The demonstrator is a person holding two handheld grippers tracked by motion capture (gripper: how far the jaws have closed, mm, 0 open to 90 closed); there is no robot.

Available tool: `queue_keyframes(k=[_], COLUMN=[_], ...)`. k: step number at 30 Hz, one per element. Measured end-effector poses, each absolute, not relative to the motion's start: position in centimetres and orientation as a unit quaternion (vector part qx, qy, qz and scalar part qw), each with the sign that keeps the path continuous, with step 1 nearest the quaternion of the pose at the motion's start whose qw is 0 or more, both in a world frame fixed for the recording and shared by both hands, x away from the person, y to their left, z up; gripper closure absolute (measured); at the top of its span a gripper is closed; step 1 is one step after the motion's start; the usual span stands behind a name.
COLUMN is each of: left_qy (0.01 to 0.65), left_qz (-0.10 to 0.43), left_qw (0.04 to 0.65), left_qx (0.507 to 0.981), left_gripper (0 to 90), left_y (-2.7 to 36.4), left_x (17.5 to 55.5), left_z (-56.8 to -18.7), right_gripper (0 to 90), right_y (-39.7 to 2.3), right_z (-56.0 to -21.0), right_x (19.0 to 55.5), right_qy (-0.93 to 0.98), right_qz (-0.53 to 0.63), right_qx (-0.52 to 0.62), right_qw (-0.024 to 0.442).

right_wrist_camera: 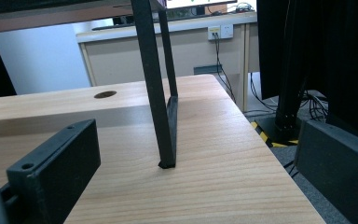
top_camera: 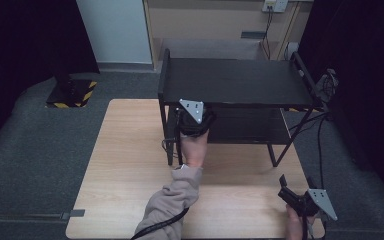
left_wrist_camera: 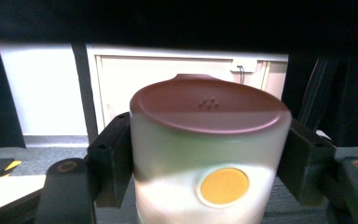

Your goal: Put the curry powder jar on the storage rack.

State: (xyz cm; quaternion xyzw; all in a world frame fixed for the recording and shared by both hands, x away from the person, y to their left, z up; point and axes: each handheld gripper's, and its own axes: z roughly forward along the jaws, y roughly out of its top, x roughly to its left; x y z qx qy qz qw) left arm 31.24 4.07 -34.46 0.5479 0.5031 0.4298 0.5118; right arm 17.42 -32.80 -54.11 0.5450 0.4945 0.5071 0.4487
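Left gripper [left_wrist_camera: 209, 154]: jaws clamped on a white cup [left_wrist_camera: 205, 182], one black jaw pad on each flank, at 9 and 3 o'clock in the left gripper view. Cup sits upright between them, maroon lid [left_wrist_camera: 207, 109] on top with a small cluster of dots near its centre, round orange sticker [left_wrist_camera: 223, 186] low on the front wall at about 5 o'clock. Cup edges slightly blurred. Dark underside of a shelf runs across 12 o'clock of that view, beige cabinet and wall outlet behind. In the high view the left gripper [top_camera: 194, 122] is reached forward under the front edge of the black two-tier rack [top_camera: 235, 82], at the rack's left front corner, grey three-cornered plate up; the hand [top_camera: 195, 150] and a beige sleeve [top_camera: 172, 205] trail back toward 6 o'clock, cable along the sleeve. Cup itself is hidden by the gripper there; cannot tell if it rests on the lower shelf or hangs clear. Right gripper [top_camera: 287, 192]: low at 5 o'clock of the high view, near the table's front right corner, well apart from the left one. In the right gripper view its jaws [right_wrist_camera: 200, 177] stand wide apart with nothing between them, just above the wooden table [right_wrist_camera: 205, 186]. Ahead of them, around 12 o'clock, a black rack leg [right_wrist_camera: 154, 93] stands on the tabletop, foot touching the wood. Table [top_camera: 130, 165] is light wood on grey carpet; a yellow-black striped base [top_camera: 72, 92] sits on the floor at 10 o'clock.
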Motion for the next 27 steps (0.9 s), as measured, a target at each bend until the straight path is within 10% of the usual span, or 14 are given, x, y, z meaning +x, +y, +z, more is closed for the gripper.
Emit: queue_keyframes(k=[10, 27], left_qy=[0.488, 0.471], left_qz=[0.438, 0.416], left_qw=[0.518, 0.554], left_qx=[0.549, 0.547], left_gripper=[1.2, 0.0], left_y=[4.0, 9.8], left_x=[30.1, 20.8], left_z=[-34.5, -36.1], right_gripper=[0.6, 0.6], right_y=[-32.8, -32.9], right_z=[-54.1, -54.0], right_x=[17.4, 17.5], right_qy=[0.493, 0.502], right_qz=[0.509, 0.505], right_qx=[0.545, 0.543], right_qw=[0.448, 0.446])
